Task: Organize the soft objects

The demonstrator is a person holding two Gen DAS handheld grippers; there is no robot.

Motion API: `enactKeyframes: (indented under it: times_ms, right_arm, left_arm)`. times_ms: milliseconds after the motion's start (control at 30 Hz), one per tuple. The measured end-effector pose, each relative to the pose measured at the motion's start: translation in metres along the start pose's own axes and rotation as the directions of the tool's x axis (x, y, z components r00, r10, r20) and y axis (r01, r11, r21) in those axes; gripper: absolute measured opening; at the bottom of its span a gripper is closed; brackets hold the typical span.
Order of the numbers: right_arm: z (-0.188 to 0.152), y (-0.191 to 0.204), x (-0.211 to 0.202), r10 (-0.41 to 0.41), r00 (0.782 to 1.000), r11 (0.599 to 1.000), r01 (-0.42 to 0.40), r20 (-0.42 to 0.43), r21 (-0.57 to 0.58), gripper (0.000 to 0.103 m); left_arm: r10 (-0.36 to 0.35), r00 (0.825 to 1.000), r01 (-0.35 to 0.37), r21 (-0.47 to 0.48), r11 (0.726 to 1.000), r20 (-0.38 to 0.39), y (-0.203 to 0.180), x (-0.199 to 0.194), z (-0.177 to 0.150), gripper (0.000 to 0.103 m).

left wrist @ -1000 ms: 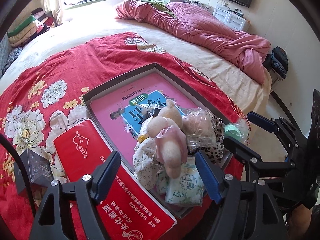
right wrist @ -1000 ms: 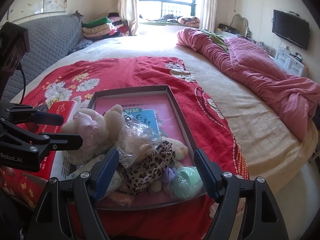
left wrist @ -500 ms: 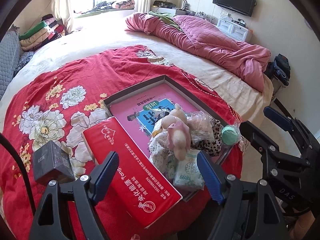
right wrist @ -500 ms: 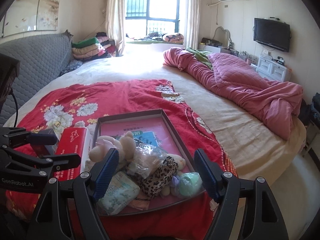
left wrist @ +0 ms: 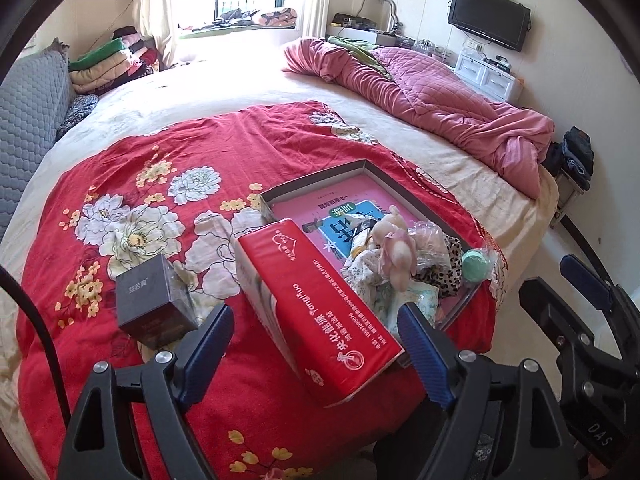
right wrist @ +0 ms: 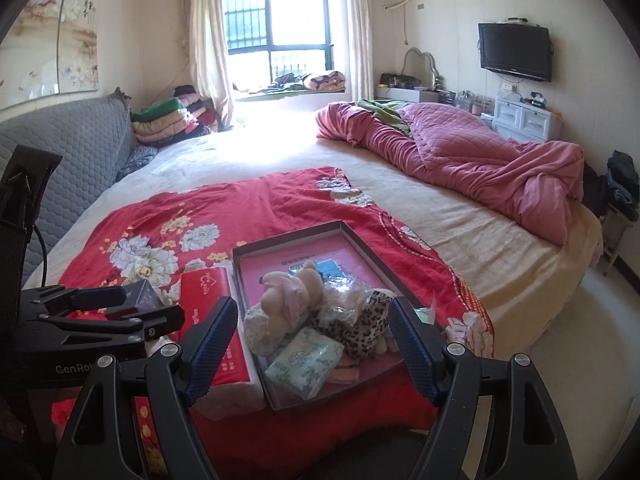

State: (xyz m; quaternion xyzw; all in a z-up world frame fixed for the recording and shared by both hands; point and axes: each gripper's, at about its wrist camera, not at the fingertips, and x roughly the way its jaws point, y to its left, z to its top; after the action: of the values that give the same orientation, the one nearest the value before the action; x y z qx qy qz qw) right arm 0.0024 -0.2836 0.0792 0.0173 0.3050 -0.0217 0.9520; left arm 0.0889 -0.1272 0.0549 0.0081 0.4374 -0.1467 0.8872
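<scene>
A shallow dark tray (left wrist: 362, 169) (right wrist: 288, 238) with a pink book in it lies on the red flowered cloth (left wrist: 160, 168) (right wrist: 192, 216) near the bed's front edge. Piled in its near end are a cream plush toy (left wrist: 394, 246) (right wrist: 290, 290), a crinkled clear bag (right wrist: 344, 300), a leopard-print piece (left wrist: 446, 272) (right wrist: 366, 326), a green ball (left wrist: 476, 265) and a tissue pack (right wrist: 306, 362). My left gripper (left wrist: 312, 350) (right wrist: 106, 308) is open and empty, back from the tray. My right gripper (right wrist: 312, 354) (left wrist: 560, 284) is open and empty, short of the tray.
A long red tissue box (left wrist: 316, 312) (right wrist: 208, 300) lies left of the tray. A small dark box (left wrist: 150, 304) sits further left. A pink quilt (right wrist: 460, 164) is heaped at the bed's right. Folded clothes (right wrist: 168, 120) are stacked by the grey headboard (right wrist: 60, 152).
Both grippers have pulled back and up from the tray, so the pile looks smaller and more of the bed and room shows. Both stay open and empty.
</scene>
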Motion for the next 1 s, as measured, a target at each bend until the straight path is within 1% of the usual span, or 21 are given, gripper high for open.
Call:
enactKeyframes:
  times_ms: [100, 233, 300, 433, 533, 733, 1000]
  right_arm:
    - [-0.004, 0.003, -0.006, -0.008, 1.000, 1.000, 0.008, -0.008, -0.011, 0.079]
    - [-0.014, 0.002, -0.009, -0.021, 0.999, 1.000, 0.021, -0.041, -0.007, 0.079]
    - [-0.020, 0.000, -0.008, -0.008, 0.998, 1.000, 0.008, -0.061, 0.001, 0.079]
    - [-0.031, 0.001, -0.009, -0.032, 0.997, 0.999, 0.029, -0.073, -0.041, 0.079]
    - [-0.037, -0.002, -0.011, -0.021, 0.994, 1.000, 0.020, -0.108, -0.010, 0.079]
    - [-0.048, -0.007, -0.018, -0.032, 0.987, 0.999, 0.033, -0.156, 0.001, 0.079]
    - [-0.055, -0.013, -0.024, -0.048, 0.984, 0.999, 0.052, -0.171, 0.016, 0.079]
  left_arm:
    - [0.021, 1.000, -0.021, -0.005, 1.000, 0.002, 0.004, -0.005, -0.008, 0.083]
    - [0.013, 1.000, -0.013, -0.017, 1.000, -0.005, 0.005, -0.007, -0.019, 0.083]
    - [0.013, 1.000, -0.013, -0.018, 1.000, -0.009, 0.003, -0.007, -0.024, 0.083]
    - [0.018, 0.999, -0.018, -0.006, 1.000, -0.030, -0.002, -0.006, -0.037, 0.083]
    - [0.024, 0.999, -0.024, 0.004, 1.000, -0.040, -0.005, -0.006, -0.044, 0.083]
    - [0.020, 0.999, -0.019, 0.022, 1.000, -0.048, -0.012, -0.009, -0.051, 0.083]
    - [0.010, 0.998, -0.007, 0.048, 0.999, -0.060, -0.026, -0.008, -0.058, 0.083]
